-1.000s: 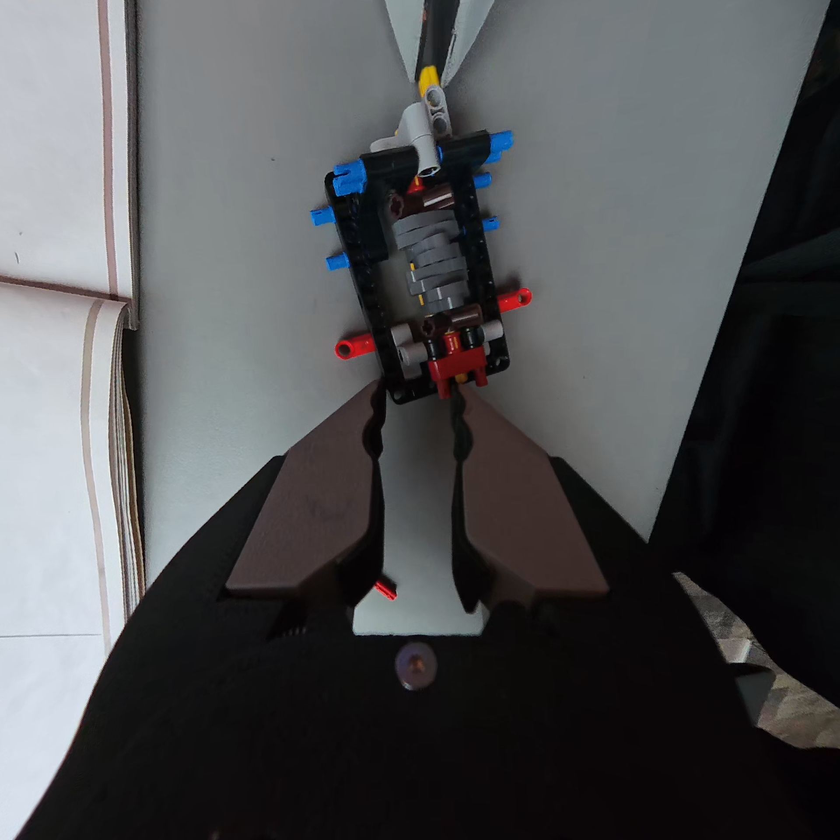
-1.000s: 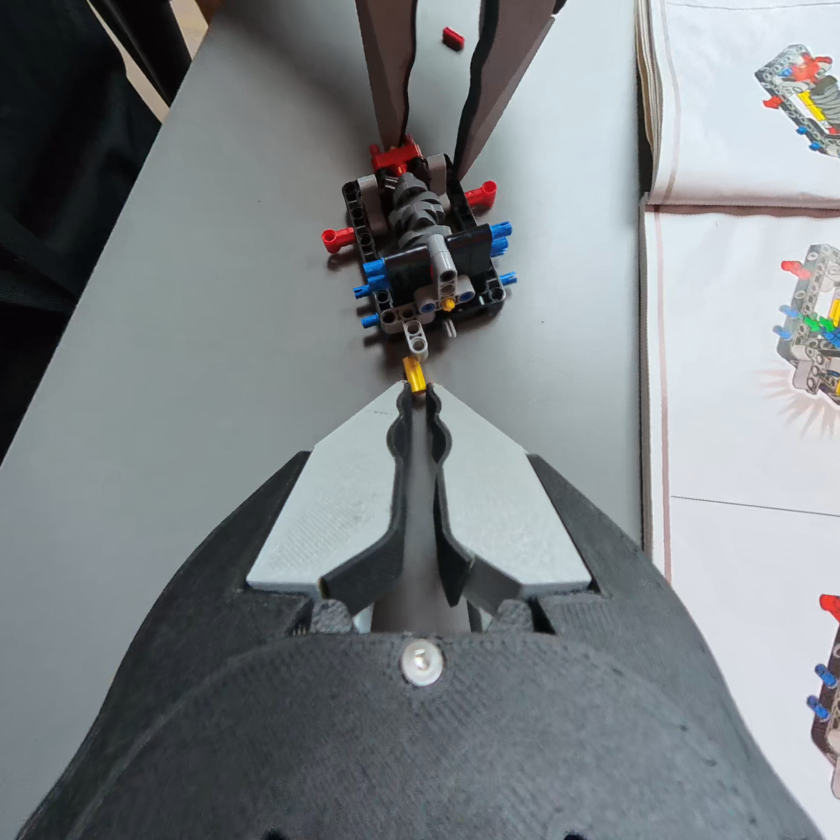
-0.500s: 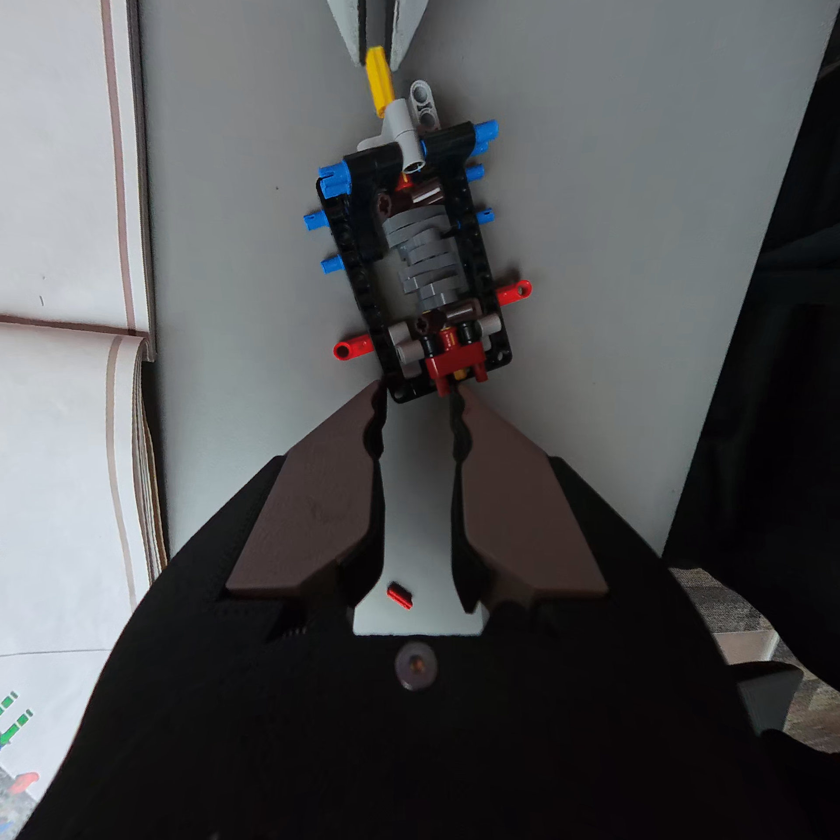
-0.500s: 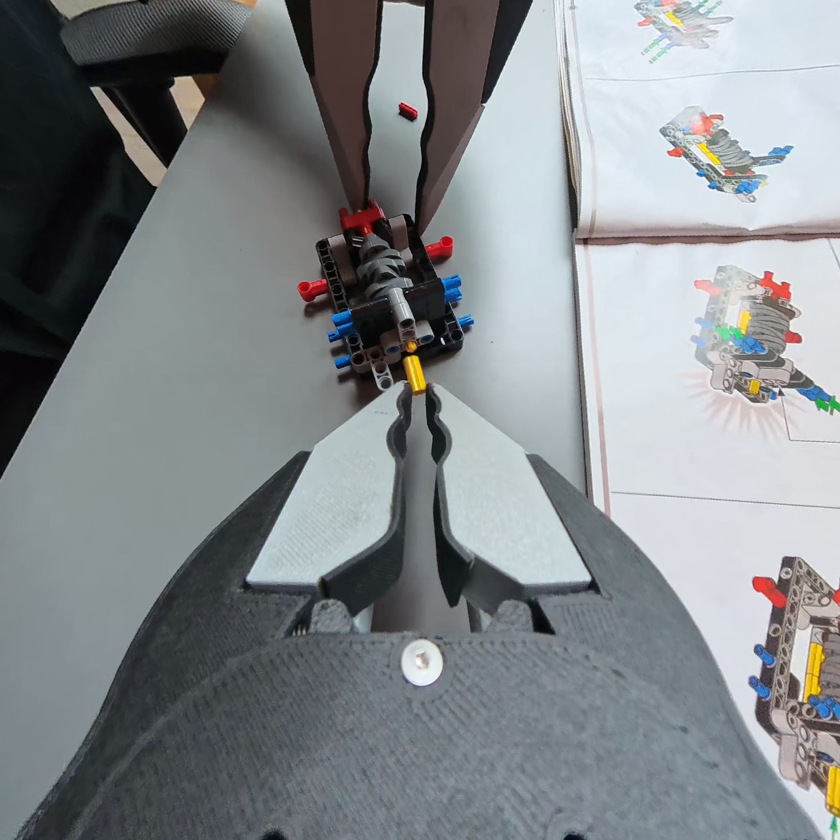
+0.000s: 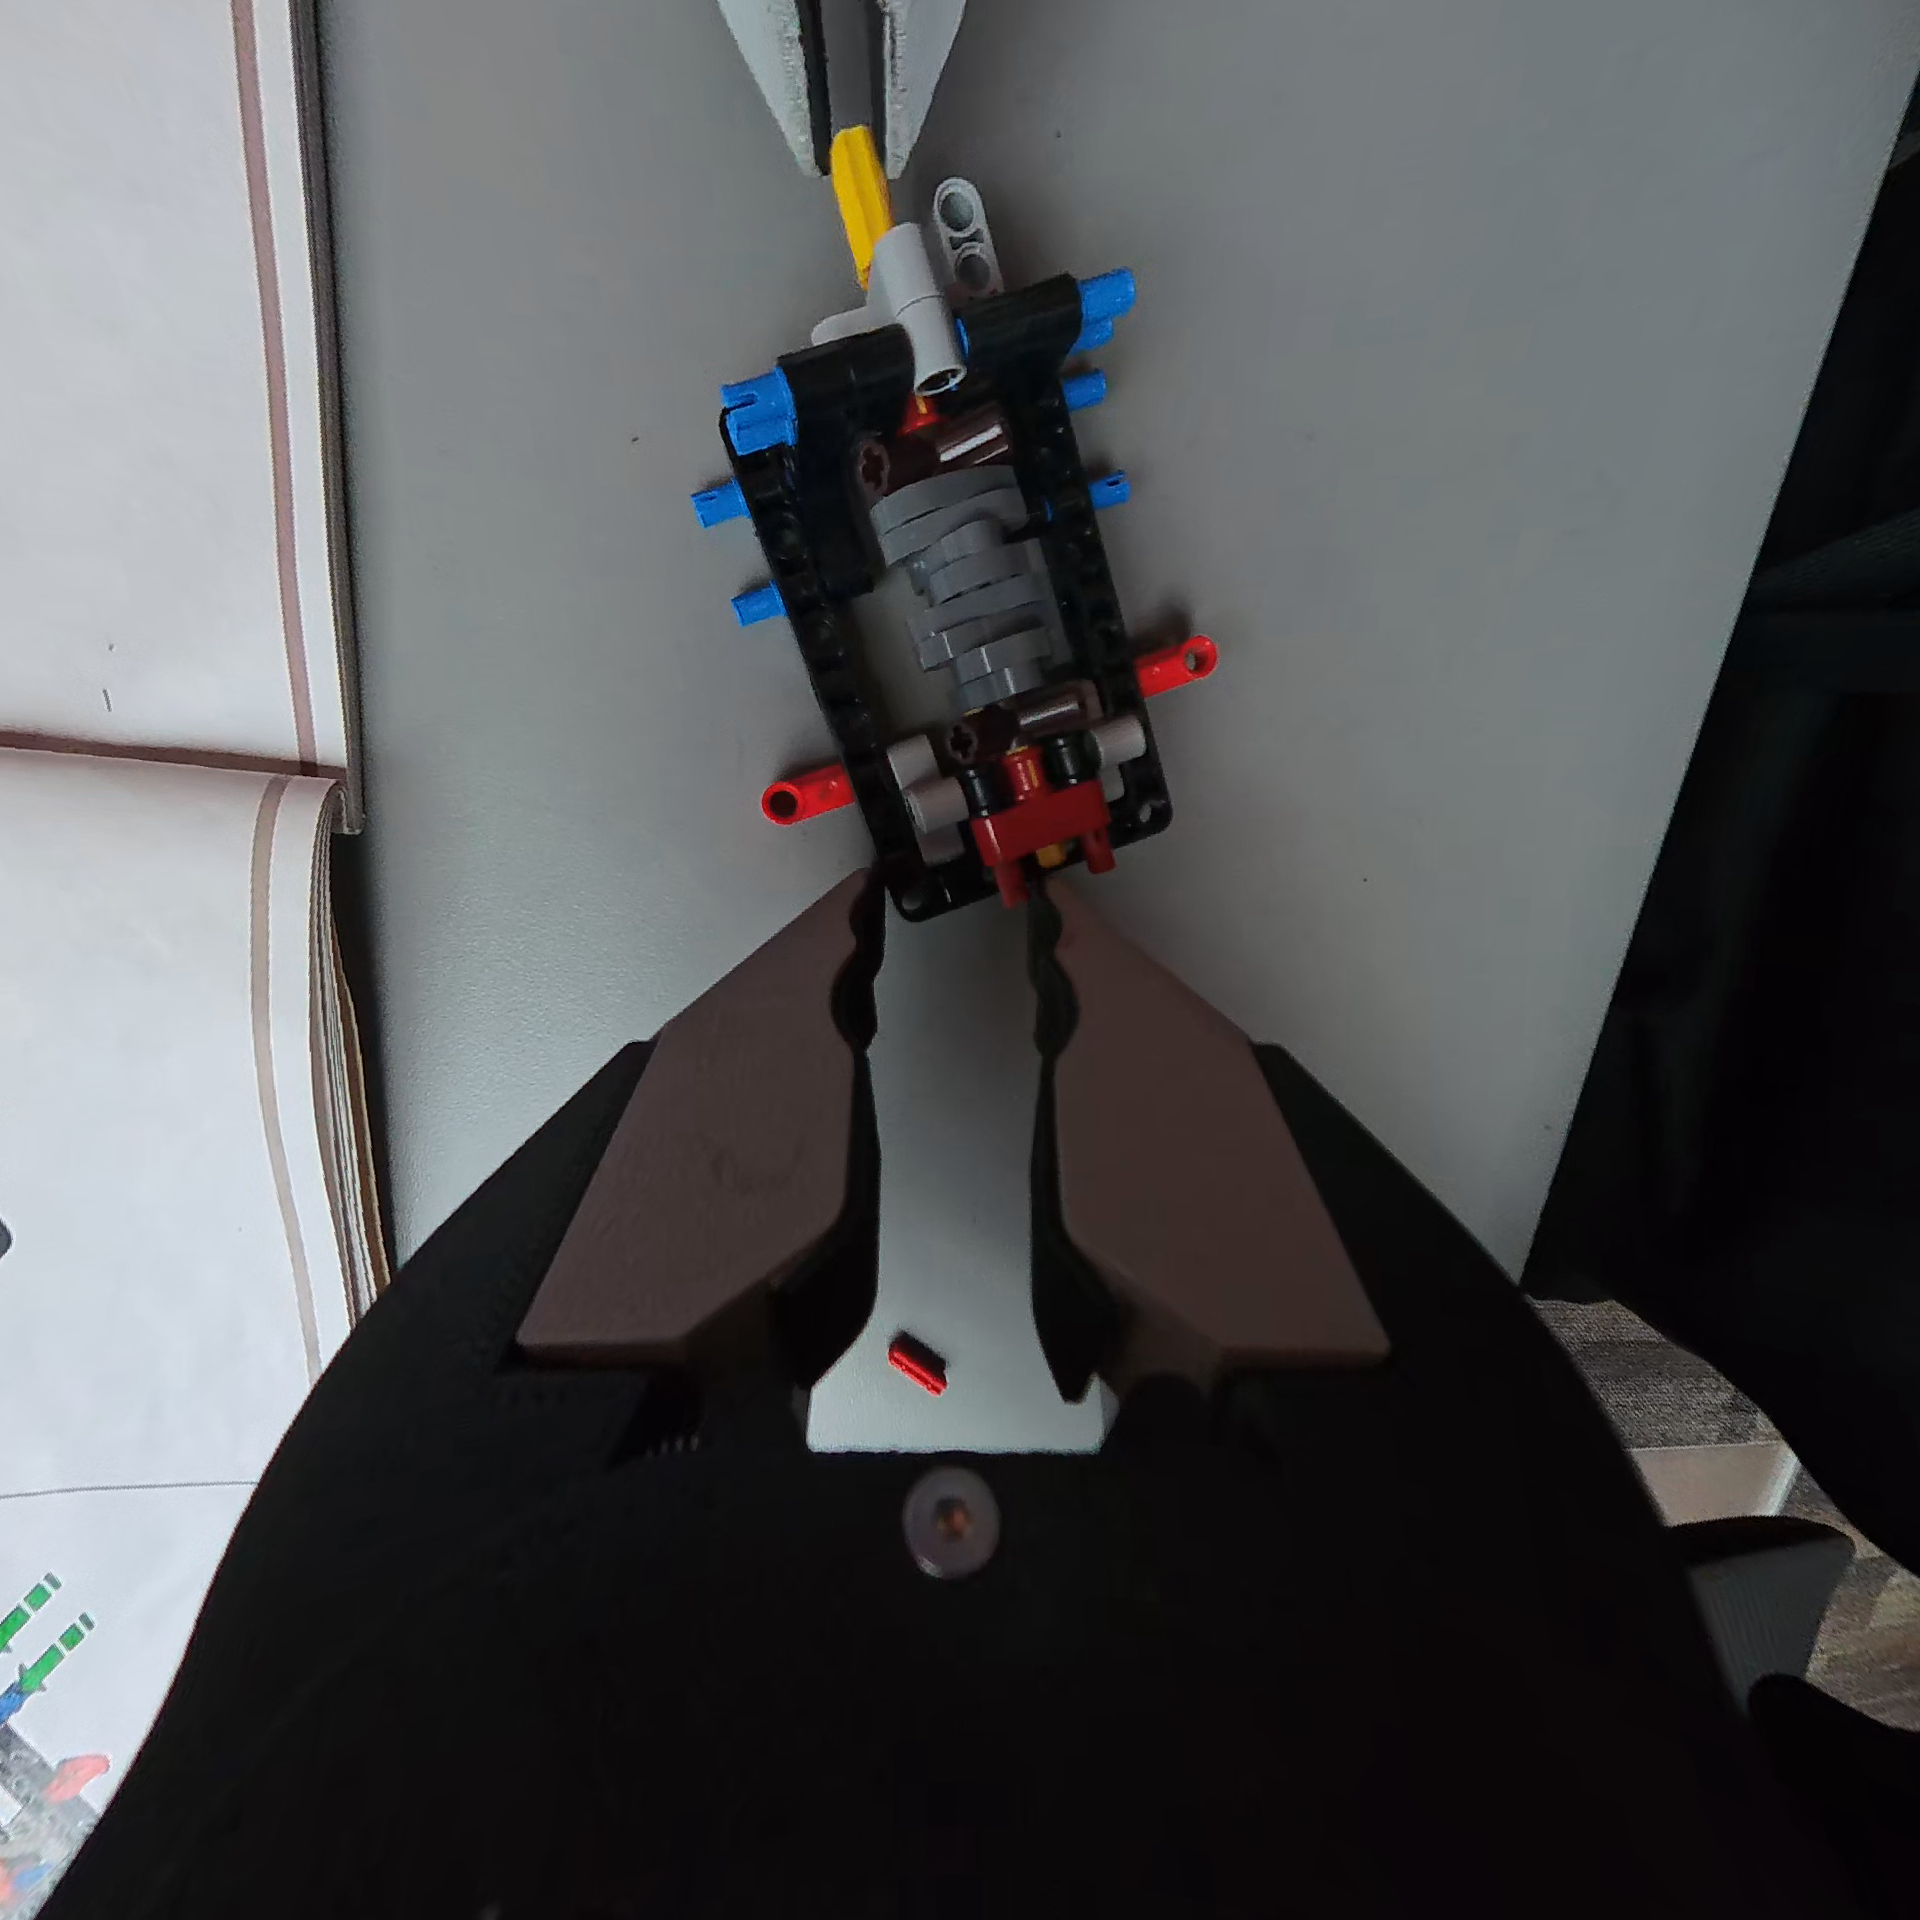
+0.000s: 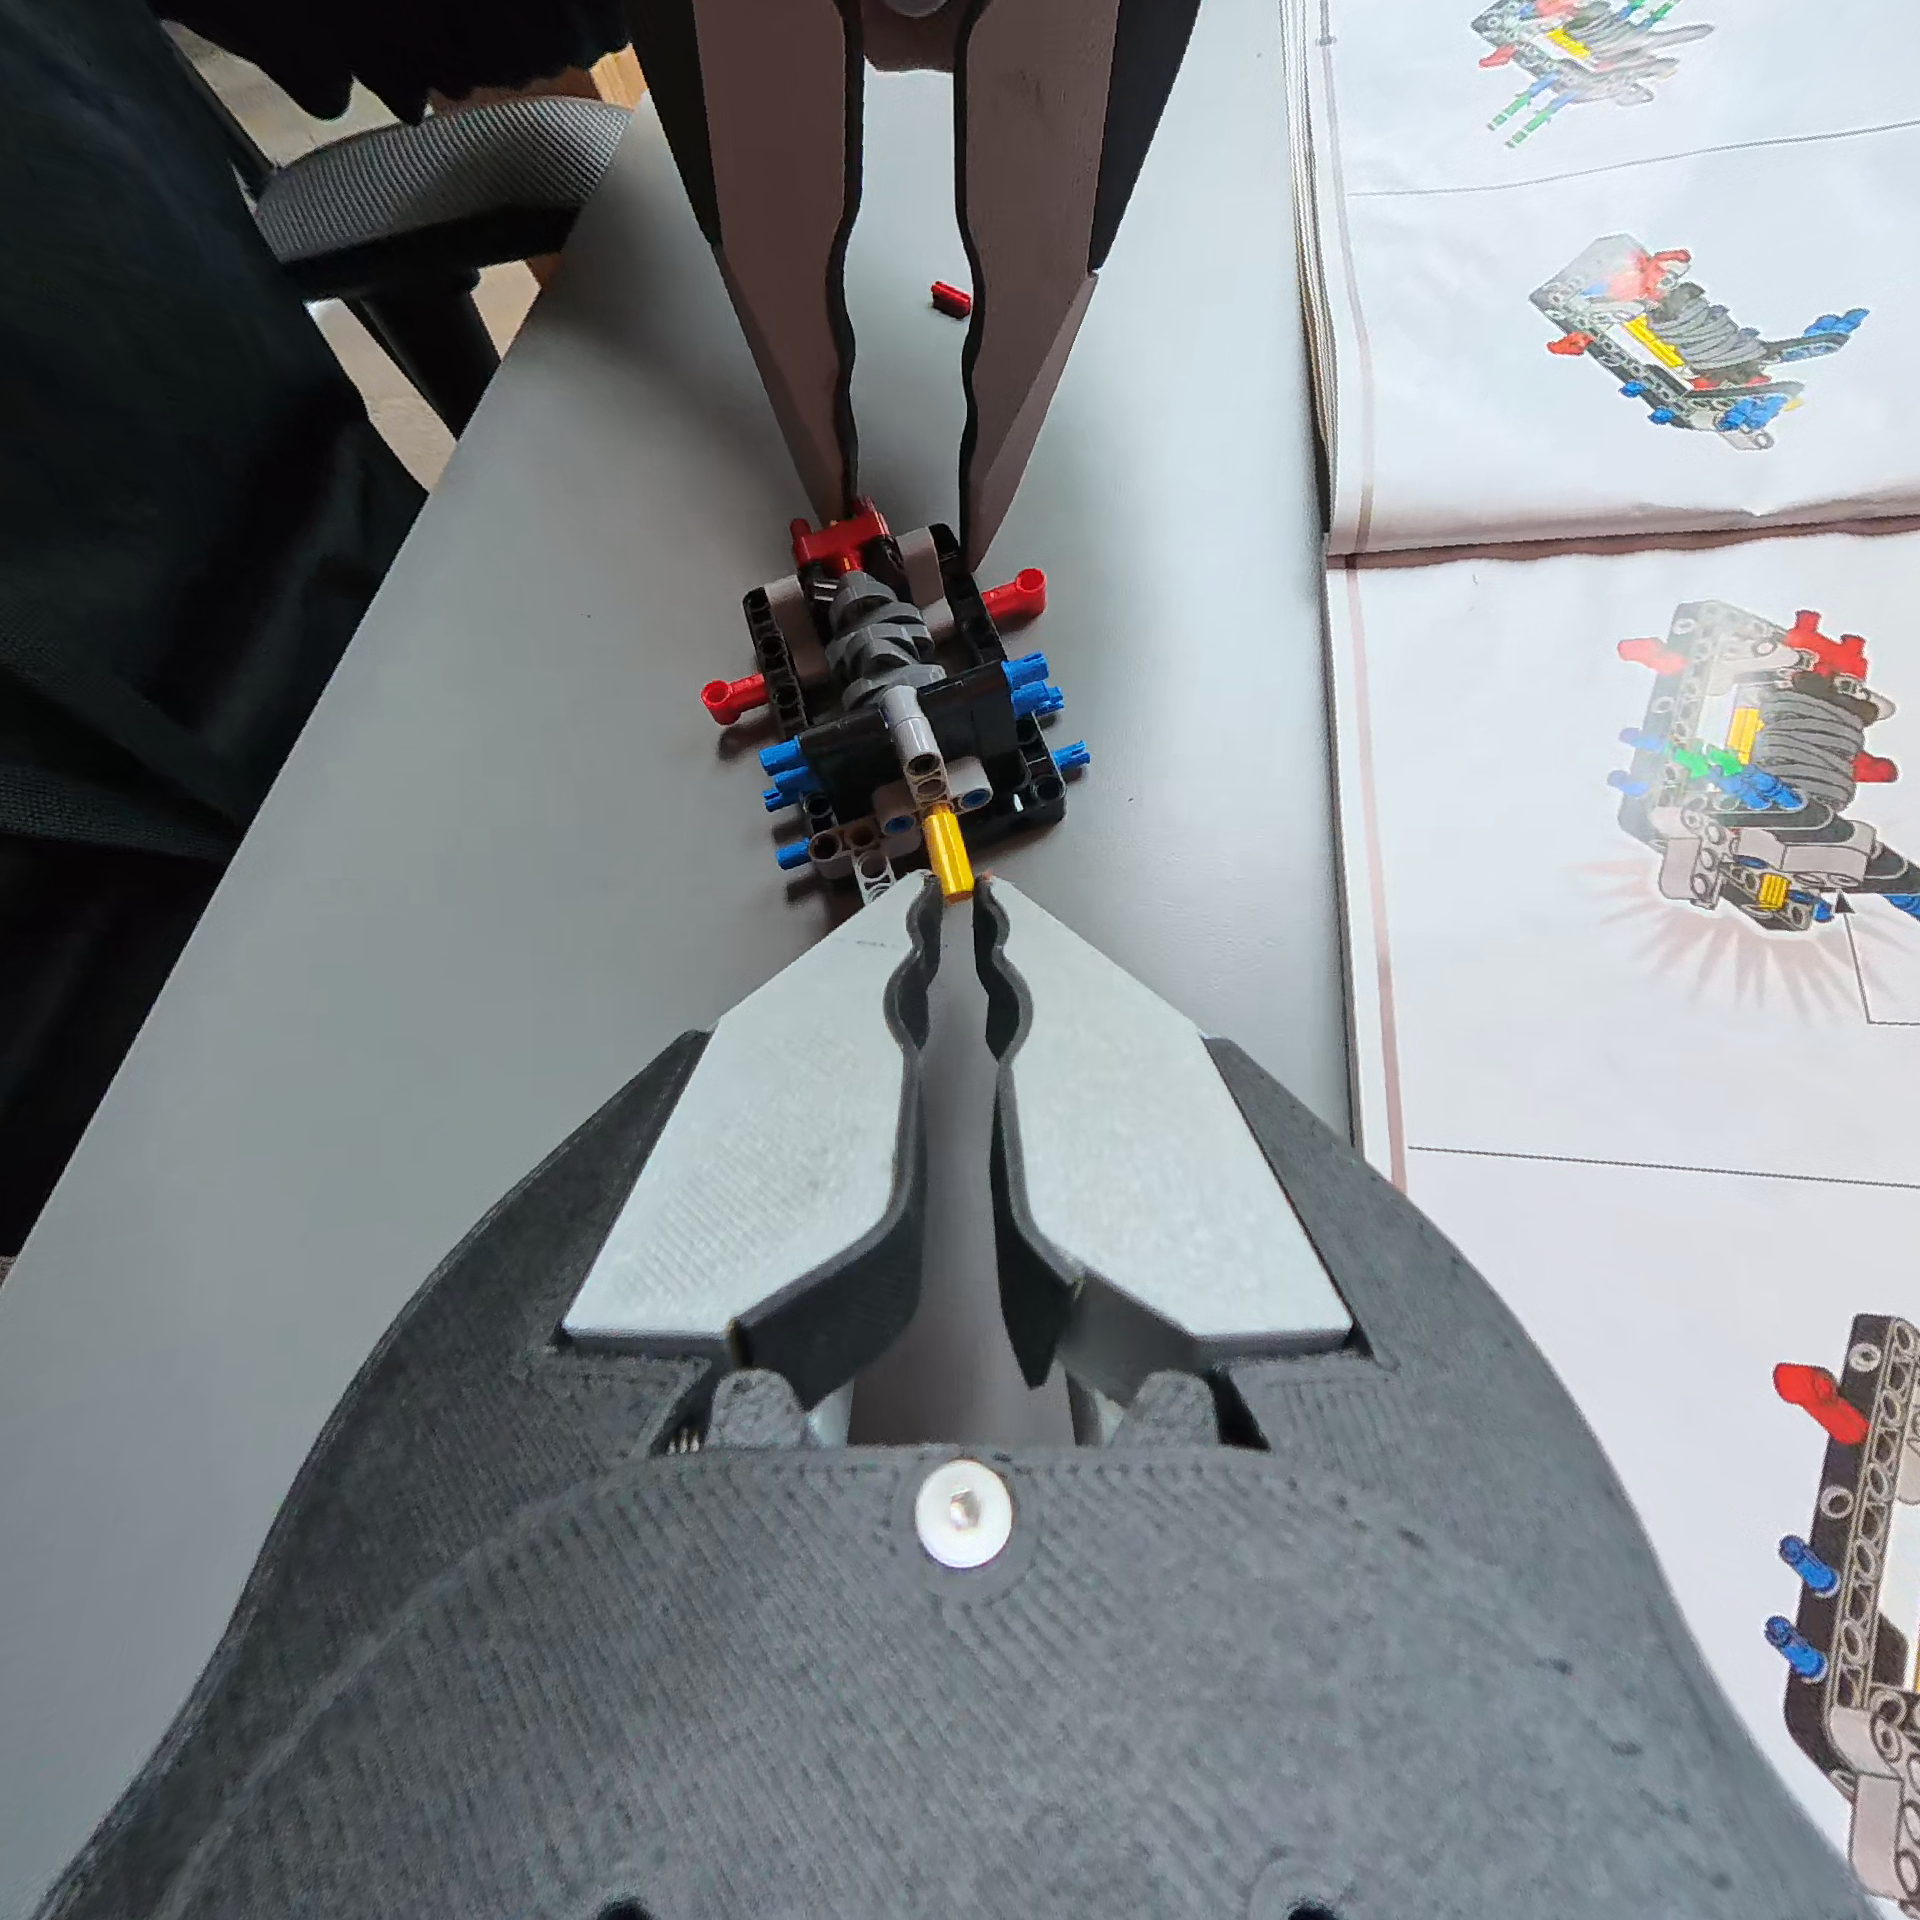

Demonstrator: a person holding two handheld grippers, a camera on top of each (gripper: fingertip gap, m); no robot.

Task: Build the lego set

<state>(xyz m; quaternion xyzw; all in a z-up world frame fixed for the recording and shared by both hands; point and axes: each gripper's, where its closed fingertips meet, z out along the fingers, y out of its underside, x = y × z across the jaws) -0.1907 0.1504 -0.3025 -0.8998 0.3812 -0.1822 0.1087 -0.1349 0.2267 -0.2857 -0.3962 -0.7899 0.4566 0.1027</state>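
The lego model (image 5: pixel 966 582) is a black frame with a grey crankshaft, blue pins and red pins, lying on the grey table (image 5: pixel 1403 520). It also shows in the right wrist view (image 6: pixel 894 686). My left gripper (image 5: pixel 958 891), with brown fingers, is closed on the model's near end beside the dark red connector (image 5: pixel 1044 831). My right gripper (image 6: pixel 951 894), with grey fingers, is shut on a yellow axle (image 6: pixel 948 847). The axle's far tip is at the light grey connector (image 6: pixel 920 764) on the model's end. The axle (image 5: pixel 860 197) and the right gripper (image 5: pixel 847 145) also show at the top of the left wrist view.
An open instruction booklet (image 6: pixel 1621 831) lies along the table, at the left in the left wrist view (image 5: pixel 156 1039). A small loose red piece (image 5: pixel 918 1363) lies on the table under my left gripper. The table edge and a chair (image 6: pixel 416 197) are on the other side. The gap from one gripper's tips to the other's is roughly 10 centimetres. To the small loose red piece (image 5: pixel 918 1363): left tips about 11 centimetres, right tips about 20 centimetres. Look for it in the right wrist view (image 6: pixel 950 302) too.
My right gripper has carried the yellow axle forward and across to the model's end, from beside the grey connector to against it. My left gripper has kept its hold on the model.
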